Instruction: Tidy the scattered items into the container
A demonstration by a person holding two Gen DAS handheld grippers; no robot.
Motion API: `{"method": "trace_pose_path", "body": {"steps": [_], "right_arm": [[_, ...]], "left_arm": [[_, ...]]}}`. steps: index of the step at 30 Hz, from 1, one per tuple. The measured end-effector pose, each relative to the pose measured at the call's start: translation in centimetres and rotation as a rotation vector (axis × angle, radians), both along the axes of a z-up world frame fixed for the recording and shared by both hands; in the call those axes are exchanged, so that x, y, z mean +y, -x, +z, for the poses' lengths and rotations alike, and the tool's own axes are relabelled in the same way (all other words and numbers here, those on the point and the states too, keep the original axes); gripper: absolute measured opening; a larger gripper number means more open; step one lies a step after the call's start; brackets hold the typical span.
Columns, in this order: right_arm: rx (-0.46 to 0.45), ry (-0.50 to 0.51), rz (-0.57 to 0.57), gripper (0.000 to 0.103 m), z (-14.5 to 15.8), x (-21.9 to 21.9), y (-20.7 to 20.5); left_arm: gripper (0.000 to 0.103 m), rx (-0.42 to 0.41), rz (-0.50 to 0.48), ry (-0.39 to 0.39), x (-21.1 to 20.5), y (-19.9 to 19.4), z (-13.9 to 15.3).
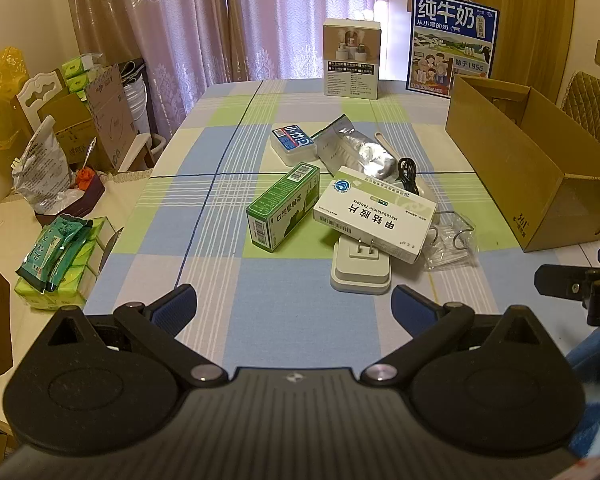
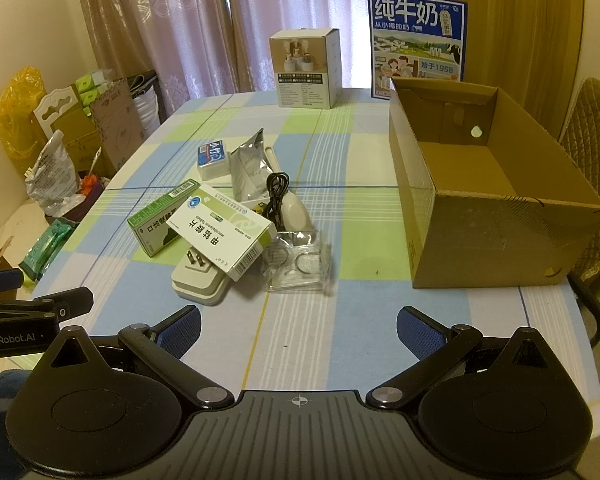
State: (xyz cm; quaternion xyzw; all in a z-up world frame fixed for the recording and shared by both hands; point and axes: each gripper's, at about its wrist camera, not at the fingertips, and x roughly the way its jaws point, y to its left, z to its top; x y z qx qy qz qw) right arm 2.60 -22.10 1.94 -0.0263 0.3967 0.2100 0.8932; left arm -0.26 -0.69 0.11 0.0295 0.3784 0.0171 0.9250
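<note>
The left claw [image 1: 294, 308] hangs low over the checked tabletop [image 1: 220, 152] with its two blue fingers wide apart and nothing between them. The right claw [image 2: 299, 330] is the same, fingers spread and holding nothing.

Just ahead of both claws lies a little heap of things. A white plug [image 1: 360, 266] lies nearest the left claw. A white pill box [image 1: 374, 214] leans on top of the plug. A green box [image 1: 284, 210] lies just left of the pill box. A clear bag with rings [image 2: 298, 262] lies ahead of the right claw, touching the heap. Farther off are a silver pouch [image 1: 342, 144], a black cable [image 2: 276, 192] and a small blue-topped box [image 1: 293, 142].

The open cardboard box [image 2: 480, 236] stands ahead and to the right of the right claw, apart from the heap.
</note>
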Motion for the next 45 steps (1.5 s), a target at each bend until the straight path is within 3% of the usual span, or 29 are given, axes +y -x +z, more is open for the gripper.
{"method": "trace_pose_path", "body": {"steps": [45], "right_arm": [[-0.001,-0.001,0.037,0.101,-0.08,0.01,-0.06]], "left_arm": [[0.102,-0.001,0.017,0.001,0.00,0.03,-0.02]]}}
